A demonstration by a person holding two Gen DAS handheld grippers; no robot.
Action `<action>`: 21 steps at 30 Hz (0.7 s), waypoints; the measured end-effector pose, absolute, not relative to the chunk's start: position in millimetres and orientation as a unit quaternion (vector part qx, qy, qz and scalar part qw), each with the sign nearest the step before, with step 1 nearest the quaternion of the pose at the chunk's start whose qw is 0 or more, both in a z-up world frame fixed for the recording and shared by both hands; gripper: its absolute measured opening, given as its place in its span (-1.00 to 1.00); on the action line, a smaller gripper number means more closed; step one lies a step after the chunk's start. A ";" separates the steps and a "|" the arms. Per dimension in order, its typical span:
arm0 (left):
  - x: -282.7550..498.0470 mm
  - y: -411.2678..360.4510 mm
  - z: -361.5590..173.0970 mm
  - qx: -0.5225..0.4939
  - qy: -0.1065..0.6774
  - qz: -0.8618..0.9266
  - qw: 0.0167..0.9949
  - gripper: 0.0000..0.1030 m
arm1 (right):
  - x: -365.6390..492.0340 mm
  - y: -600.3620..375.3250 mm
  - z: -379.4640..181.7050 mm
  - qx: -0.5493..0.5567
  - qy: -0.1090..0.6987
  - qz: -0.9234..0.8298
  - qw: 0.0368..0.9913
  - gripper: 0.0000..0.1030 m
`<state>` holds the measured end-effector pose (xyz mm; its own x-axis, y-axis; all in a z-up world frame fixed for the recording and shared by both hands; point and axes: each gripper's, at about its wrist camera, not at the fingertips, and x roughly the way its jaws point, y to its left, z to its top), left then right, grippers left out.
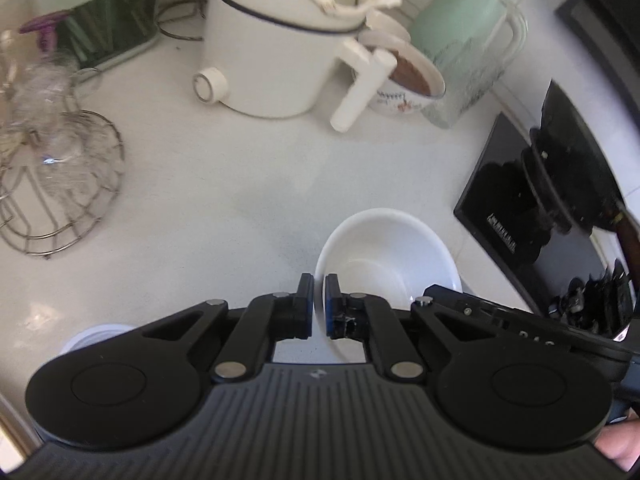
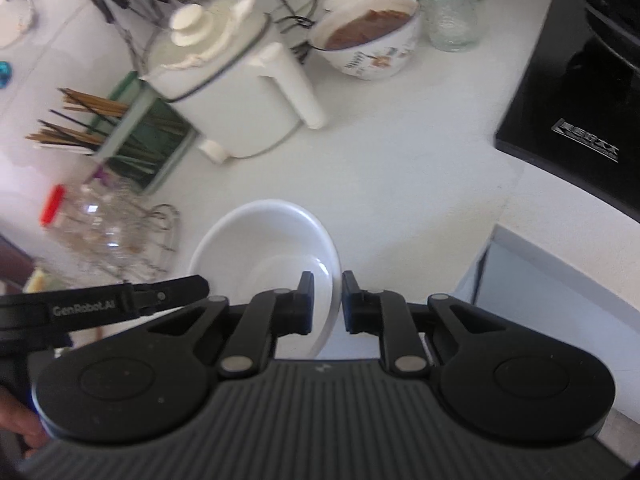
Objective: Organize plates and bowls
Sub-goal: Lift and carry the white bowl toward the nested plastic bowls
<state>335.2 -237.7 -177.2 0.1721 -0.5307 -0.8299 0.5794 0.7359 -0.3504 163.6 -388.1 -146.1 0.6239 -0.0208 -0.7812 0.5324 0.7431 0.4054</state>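
White glazed bowl [image 1: 384, 256], smooth and glossy, deep with a thin flaring rim, sits near on the pale speckled counter [image 1: 224, 184], left of the black induction hob [image 2: 580, 120].

Left gripper [image 1: 319, 304]: pads pressed onto the bowl's near-left rim, one inside and one outside, pinching it. Right gripper [image 2: 327, 300]: straddling the near-right rim, a sliver of gap visible beside the outer pad, so full contact hard to confirm; probably pinching, though cannot tell for sure.

Best done by keeping both pinches level, lifting straight up, no twisting: slick glaze on hard pads likely to slip if tilted. Worth seating the right pads deeper before raising.

Farther off: matte white electric kettle [image 2: 224, 92] with blocky handle, patterned ceramic bowl [image 2: 368, 36] holding something brown, wire rack [image 1: 60, 184] at far left with clear glass.
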 end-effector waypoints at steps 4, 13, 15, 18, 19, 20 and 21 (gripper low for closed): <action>338.0 -213.8 -161.2 -0.027 0.538 -0.352 0.765 -0.87 | 165.3 -376.7 -125.2 0.311 0.390 -0.143 0.855 -0.67; 332.3 -160.8 -121.9 -0.094 0.521 -0.331 0.781 -0.87 | 178.2 -360.6 -86.1 0.296 0.379 -0.084 0.873 -0.67; 330.1 -148.3 -117.6 -0.112 0.521 -0.323 0.782 -0.87 | 182.3 -356.5 -80.7 0.290 0.379 -0.071 0.876 -0.67; 325.8 -129.9 -114.8 -0.130 0.526 -0.310 0.782 -0.87 | 188.7 -348.4 -75.9 0.277 0.384 -0.051 0.879 -0.67; 324.2 -123.5 -113.7 -0.133 0.525 -0.304 0.783 -0.87 | 190.7 -345.9 -75.4 0.275 0.387 -0.044 0.879 -0.67; 322.0 -118.0 -113.5 -0.135 0.525 -0.298 0.786 -0.87 | 192.7 -342.6 -75.1 0.272 0.390 -0.036 0.879 -0.67; 319.7 -112.7 -112.3 -0.137 0.524 -0.291 0.789 -0.87 | 194.8 -338.6 -75.9 0.269 0.394 -0.028 0.878 -0.67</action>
<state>319.7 -112.7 -112.3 0.2821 -0.6028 -0.7463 0.3162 0.7929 -0.5209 194.8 -338.6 -75.9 0.6876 0.1623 -0.7078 0.2612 0.8542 0.4496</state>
